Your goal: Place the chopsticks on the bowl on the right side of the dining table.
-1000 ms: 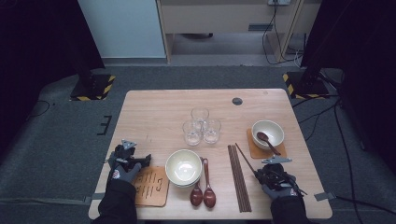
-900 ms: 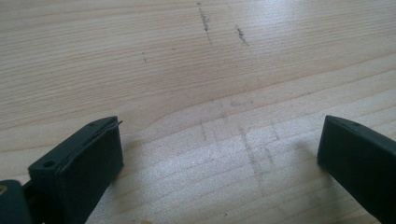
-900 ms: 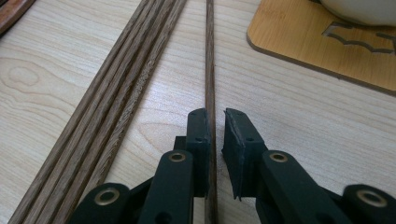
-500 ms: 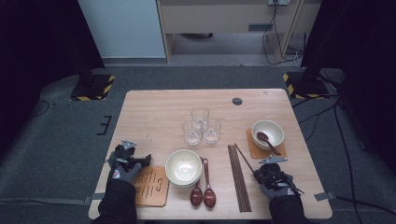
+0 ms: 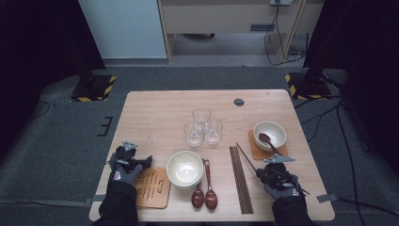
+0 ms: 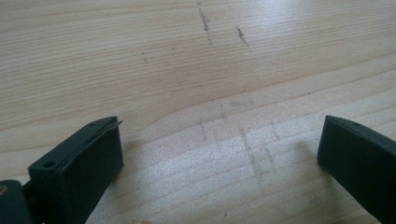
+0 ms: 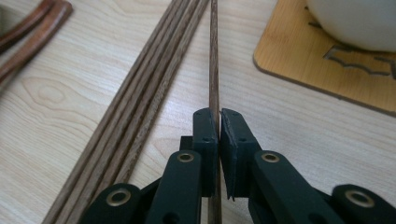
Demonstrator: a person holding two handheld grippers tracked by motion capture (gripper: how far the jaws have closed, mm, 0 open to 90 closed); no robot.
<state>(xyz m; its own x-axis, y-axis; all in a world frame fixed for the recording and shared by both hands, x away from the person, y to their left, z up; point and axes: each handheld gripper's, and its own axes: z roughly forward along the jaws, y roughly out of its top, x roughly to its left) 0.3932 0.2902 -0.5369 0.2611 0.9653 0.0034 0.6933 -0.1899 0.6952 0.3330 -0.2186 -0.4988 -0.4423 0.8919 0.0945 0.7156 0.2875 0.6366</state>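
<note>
Wooden chopstick (image 7: 214,56) pinched by right gripper (image 7: 219,122), unlabelled.

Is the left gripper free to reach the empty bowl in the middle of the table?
Probably yes. The left gripper stands open with nothing between its jaws, and bare table lies between it and the bowl. The coaster beside it is flat and blocks nothing.

A slim dark-wood chopstick (image 7: 214,56), pinched near one end, angles apart from three others (image 7: 140,93), apparently off the tabletop.
</note>
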